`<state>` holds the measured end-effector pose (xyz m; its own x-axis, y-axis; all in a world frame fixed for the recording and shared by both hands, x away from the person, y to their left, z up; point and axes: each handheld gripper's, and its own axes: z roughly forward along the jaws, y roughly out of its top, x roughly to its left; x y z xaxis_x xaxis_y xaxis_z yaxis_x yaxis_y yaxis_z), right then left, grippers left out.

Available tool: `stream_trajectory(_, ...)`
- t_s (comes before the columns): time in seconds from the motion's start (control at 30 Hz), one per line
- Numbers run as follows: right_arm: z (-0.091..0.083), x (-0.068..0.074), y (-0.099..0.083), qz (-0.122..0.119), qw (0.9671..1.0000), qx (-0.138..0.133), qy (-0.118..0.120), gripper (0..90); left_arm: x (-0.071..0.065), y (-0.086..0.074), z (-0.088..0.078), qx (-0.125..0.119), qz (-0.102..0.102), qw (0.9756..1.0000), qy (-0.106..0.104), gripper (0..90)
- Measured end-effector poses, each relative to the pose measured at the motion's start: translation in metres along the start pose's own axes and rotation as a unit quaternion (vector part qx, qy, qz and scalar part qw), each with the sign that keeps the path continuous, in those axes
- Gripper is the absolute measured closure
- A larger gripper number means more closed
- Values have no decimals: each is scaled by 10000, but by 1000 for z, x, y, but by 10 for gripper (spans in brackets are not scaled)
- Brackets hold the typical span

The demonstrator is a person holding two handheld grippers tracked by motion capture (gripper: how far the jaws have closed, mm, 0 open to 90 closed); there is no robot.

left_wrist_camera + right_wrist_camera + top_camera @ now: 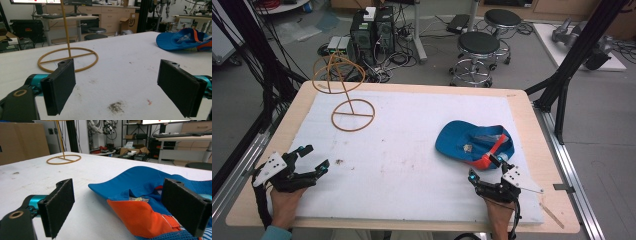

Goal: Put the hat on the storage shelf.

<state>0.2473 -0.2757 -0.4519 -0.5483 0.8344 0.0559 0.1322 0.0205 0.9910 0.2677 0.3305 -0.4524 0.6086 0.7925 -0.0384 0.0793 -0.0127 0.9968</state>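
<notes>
A blue cap (472, 142) with an orange inner band lies upside down on the white mat at the right; it also shows as the cap (147, 195) and far off as the cap (182, 38). My right gripper (484, 166) stands open just in front of the cap's near edge, its jaws (120, 207) either side of the orange band, not touching. At the table's left front, my left gripper (314, 157) is open over bare mat, and nothing sits between its fingers (60, 87). A tan wire stand (349, 107) with a ring base stands at the back left.
A white mat (412, 150) covers the wooden table (522, 107). A small dirt smudge (116, 107) marks the mat in front of the left gripper. Beyond the table are stools (477, 55), computer towers (372, 30) and black frame posts (572, 65).
</notes>
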Motion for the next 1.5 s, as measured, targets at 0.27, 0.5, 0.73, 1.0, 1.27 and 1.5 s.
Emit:
stream_trajectory(0.27, 0, 0, 0, -49, 10000, 2, 17, 108, 0, 0, 0, -1, 0, 10000, 29, 154)
stream_trajectory(0.5, 1, -1, 0, -2, 10000, -2, 23, 107, 0, 0, 0, 1, -5, 10000, 25, 154)
stream_trajectory(0.73, 2, 0, 1, -112, 9999, 76, 86, 108, 0, 0, 0, -1, 8, 10000, 19, 153)
stream_trajectory(1.0, 8, -3, 11, -166, 9990, 420, -5, 107, 1, 0, 0, -9, -27, 10000, 15, 154)
stream_trajectory(1.27, 12, -15, 32, -395, 9959, 788, -207, 108, 1, 0, 0, -10, -19, 10000, 13, 153)
stream_trajectory(1.5, 18, -29, 45, -481, 9927, 1040, -371, 108, 1, 0, 0, -7, -18, 10000, 13, 153)
